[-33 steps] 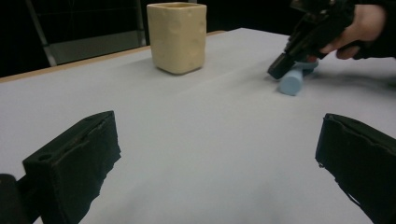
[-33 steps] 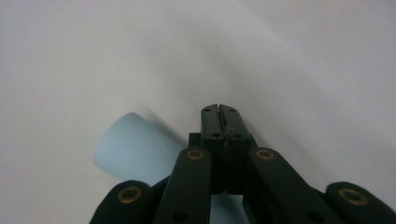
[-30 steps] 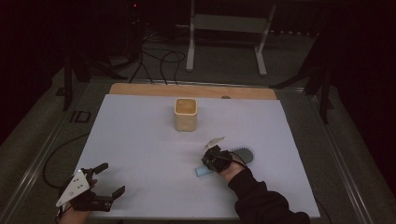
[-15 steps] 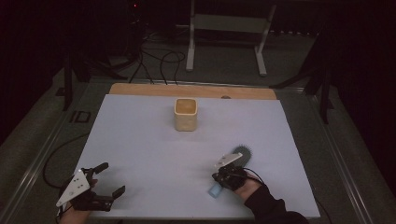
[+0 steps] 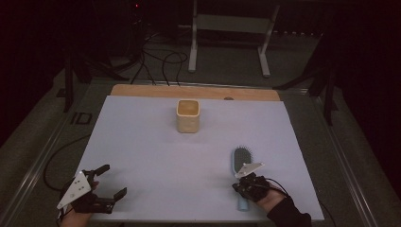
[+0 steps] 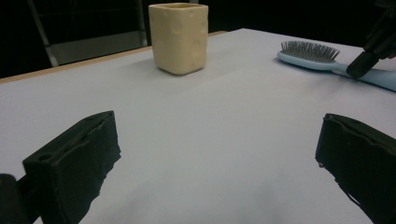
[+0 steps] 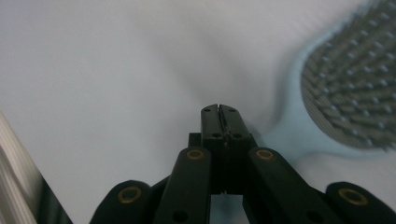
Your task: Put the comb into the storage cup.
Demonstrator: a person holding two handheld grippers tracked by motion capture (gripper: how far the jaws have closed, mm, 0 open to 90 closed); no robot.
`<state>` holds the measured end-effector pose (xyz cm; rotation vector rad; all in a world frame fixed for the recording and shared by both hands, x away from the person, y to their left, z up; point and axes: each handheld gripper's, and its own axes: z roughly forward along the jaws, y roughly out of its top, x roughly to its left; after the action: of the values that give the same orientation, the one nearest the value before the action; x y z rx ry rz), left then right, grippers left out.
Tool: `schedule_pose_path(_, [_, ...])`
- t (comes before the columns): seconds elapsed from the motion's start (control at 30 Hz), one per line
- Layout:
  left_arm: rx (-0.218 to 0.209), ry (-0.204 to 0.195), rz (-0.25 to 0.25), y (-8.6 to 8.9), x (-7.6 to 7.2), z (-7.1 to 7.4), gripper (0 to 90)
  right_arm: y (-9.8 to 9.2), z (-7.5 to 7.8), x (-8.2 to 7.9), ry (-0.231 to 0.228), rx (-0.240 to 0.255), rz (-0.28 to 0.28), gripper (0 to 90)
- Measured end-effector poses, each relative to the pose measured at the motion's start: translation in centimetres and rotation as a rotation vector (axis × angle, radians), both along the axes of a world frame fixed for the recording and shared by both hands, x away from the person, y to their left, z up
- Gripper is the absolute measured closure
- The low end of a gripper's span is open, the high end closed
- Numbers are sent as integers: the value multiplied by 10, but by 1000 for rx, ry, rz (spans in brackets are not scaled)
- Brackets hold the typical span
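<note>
A pale bluish-white sheet covers the surface (image 5: 156, 156), leaving a wooden strip bare along the far edge at 12 o'clock. Two things lie on it, well apart — a cream cup (image 5: 188, 116) upright just past centre toward 12, and a light-blue hairbrush (image 5: 242, 161), bristles up, toward 4 o'clock.

Right tongs (image 5: 245, 185) dragged hairbrush (image 5: 241, 161) nearer (rotated).
</note>
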<state>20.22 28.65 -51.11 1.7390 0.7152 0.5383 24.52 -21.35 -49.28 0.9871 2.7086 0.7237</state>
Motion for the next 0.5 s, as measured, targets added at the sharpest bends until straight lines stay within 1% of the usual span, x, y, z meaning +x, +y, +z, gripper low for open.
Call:
schedule_pose_path(0.03, [4, 2, 0, 0, 0, 0, 0, -2, 0, -1, -1, -2, -7, 900])
schedule_pose_path(0.07, [5, 0, 1, 0, 0, 0, 0, -10, 1, -1, -2, -7, -24, 900])
schedule_pose_path(0.1, [0, -2, 3, 0, 0, 0, 0, -10, 1, -1, -2, -7, -24, 900])
schedule_pose_path(0.13, [-5, -1, 3, 0, 0, 0, 0, -17, 1, -1, -5, -20, -35, 900])
schedule_pose_path(0.17, [-5, -1, 3, 0, 0, 0, 0, -17, 1, -1, -5, -20, -35, 900])
schedule_pose_path(0.23, [4, 1, 1, 0, 0, 0, 0, -24, 1, -1, -13, -35, -50, 900])
schedule_pose_path(0.37, [3, -1, 1, 0, 0, 0, 0, -38, 2, 1, -21, -42, -93, 900])
schedule_pose_path(0.47, [6, -3, 2, 0, 0, 0, 0, -48, 3, 3, -23, -46, -116, 900])
schedule_pose_path(0.5, [1, -3, 2, -1, 0, 0, 0, -51, 4, 3, -23, -50, -111, 900])
